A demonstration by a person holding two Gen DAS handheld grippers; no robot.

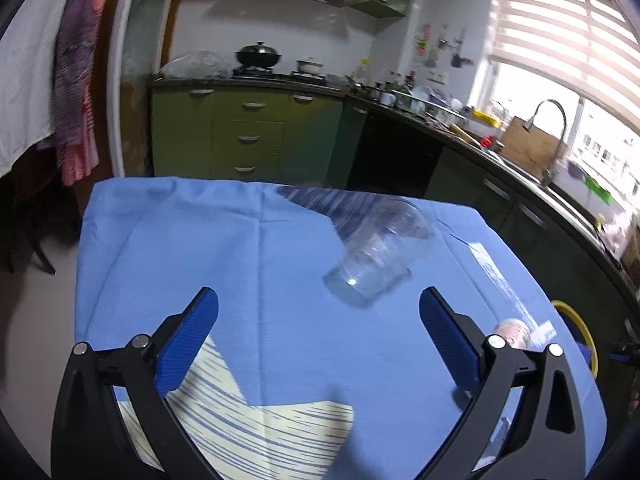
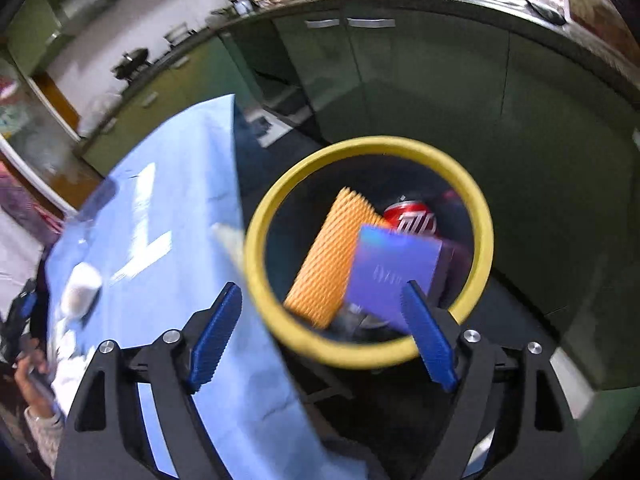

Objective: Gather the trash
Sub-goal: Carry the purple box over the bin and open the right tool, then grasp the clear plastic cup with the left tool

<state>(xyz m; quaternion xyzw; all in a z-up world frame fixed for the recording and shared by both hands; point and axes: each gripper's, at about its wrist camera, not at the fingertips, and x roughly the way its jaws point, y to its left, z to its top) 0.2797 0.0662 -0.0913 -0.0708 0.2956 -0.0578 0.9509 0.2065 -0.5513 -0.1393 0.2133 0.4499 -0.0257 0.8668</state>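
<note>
Left gripper is spread wide and empty, pointing at the clear plastic cup lying on its side at centre frame on the blue-clothed worktop. I'd straddle the cup's body and squeeze gently, since thin plastic will likely buckle or skid. My right gripper, also spread, hangs over the yellow-rimmed bin holding a purple box, orange ribbed piece and red can.
</note>
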